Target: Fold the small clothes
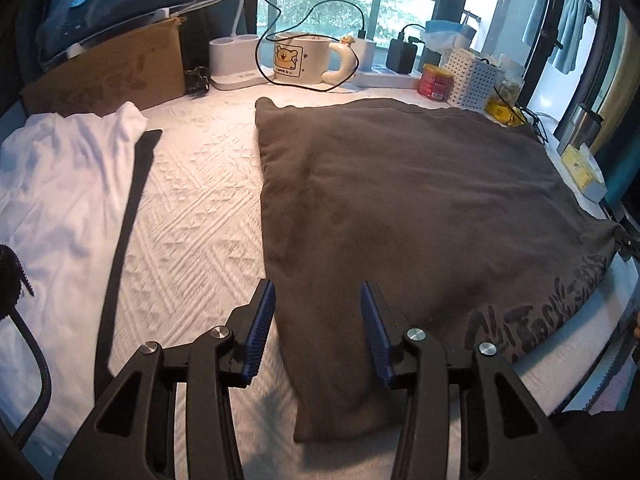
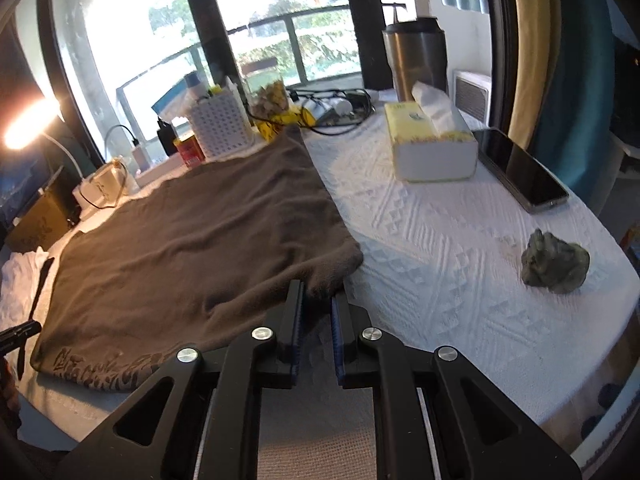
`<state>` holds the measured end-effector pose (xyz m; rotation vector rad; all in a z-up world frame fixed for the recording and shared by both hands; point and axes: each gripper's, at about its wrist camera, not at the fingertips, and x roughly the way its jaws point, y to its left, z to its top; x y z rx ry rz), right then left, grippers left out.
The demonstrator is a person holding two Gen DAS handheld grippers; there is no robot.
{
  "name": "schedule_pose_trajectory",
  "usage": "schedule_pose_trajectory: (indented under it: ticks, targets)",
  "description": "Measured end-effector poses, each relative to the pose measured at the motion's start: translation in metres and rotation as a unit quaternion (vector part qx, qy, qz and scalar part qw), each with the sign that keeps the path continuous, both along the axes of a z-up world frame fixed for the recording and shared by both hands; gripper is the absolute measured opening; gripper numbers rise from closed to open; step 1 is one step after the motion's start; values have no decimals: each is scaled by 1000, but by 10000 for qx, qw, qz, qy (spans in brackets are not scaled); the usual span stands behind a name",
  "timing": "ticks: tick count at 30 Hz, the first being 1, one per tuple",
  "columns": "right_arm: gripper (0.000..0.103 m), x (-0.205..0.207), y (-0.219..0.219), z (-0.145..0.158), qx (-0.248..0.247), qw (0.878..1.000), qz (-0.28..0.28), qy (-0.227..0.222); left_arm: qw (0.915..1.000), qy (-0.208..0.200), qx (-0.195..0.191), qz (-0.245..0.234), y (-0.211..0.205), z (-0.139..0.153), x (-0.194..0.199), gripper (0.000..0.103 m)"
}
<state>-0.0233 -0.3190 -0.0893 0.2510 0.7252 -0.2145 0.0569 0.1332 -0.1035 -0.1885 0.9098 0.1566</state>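
Observation:
A dark grey garment [image 1: 420,208] with a dark print along its near hem lies flat on the white textured cloth [image 1: 192,208]. It also shows in the right wrist view [image 2: 192,240]. My left gripper [image 1: 318,300] is open, its blue pads standing over the garment's near left edge. My right gripper [image 2: 318,304] has its jaws closed on the garment's near right corner, with cloth between the pads. A white garment [image 1: 60,184] lies at the left with a black strip [image 1: 128,216] beside it.
At the back stand a bear mug [image 1: 300,60], a white power strip [image 1: 236,60], a cardboard box [image 1: 116,76], a red tin [image 1: 434,80] and a white basket [image 1: 476,76]. On the right lie a tissue box [image 2: 432,144], a phone [image 2: 520,168], a steel tumbler [image 2: 416,56] and a small grey figurine [image 2: 556,266].

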Motion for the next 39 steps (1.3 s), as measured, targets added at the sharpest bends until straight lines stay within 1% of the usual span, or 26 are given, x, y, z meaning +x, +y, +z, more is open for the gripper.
schedule_pose_trajectory:
  ticks: [3,4,7,9,11,13,16,18,24,26,29,30,31,32,33,34,35,37,39]
  targets:
    - [14,2,-4,-6,81,9999,-15,136,10000,60,-15,5,3,-3,7,44]
    - [17,2,-5,-8,120,9998,-18,177,10000,72,-25,9,4,-4,9,44]
    - [21,2,-10,-14,204,9993,-81,287,9999,103,-1,25,8,-5,15,44]
    - [29,3,-12,-17,244,9990,-110,359,9999,110,2,45,10,-5,20,44]
    - [46,3,-15,-18,274,9988,-129,374,9999,122,43,17,12,-5,25,44]
    - [50,3,-18,-16,245,9990,-158,352,9999,129,97,-3,15,-5,31,44]
    - [50,12,-25,-11,131,9993,-177,309,9999,93,116,10,22,-2,40,44]
    - [50,27,-29,-10,-2,9993,-145,334,9999,78,146,27,30,-2,49,44]
    - [50,92,-36,-8,-141,9990,235,353,9998,22,197,83,48,-4,79,44]
    - [50,112,-36,-9,-194,9983,329,433,9998,76,181,73,52,-7,88,44]
    - [50,144,-36,-19,-107,9960,412,782,9997,86,241,42,54,-10,99,43]
    - [49,153,-35,-23,-99,9949,482,885,9996,85,264,26,53,-10,101,40]
    - [31,156,-33,-26,-130,9942,548,918,9996,83,273,4,53,-11,103,31]
    - [18,160,-30,-29,-212,9930,596,999,9997,113,222,-48,52,-13,106,13]
    - [14,162,-26,-29,-436,9925,578,983,9997,134,203,-95,49,-15,108,7]
    - [7,163,-26,-30,-530,9919,597,985,9995,113,291,-89,47,-15,109,7]
    - [6,163,-28,-30,-491,9924,583,964,9990,106,430,-98,43,-15,109,6]
    - [5,163,-33,-31,-452,9936,475,915,9985,81,541,-43,42,-15,109,6]
    - [6,163,-36,-31,-451,9942,399,895,9986,85,524,8,44,-16,110,6]
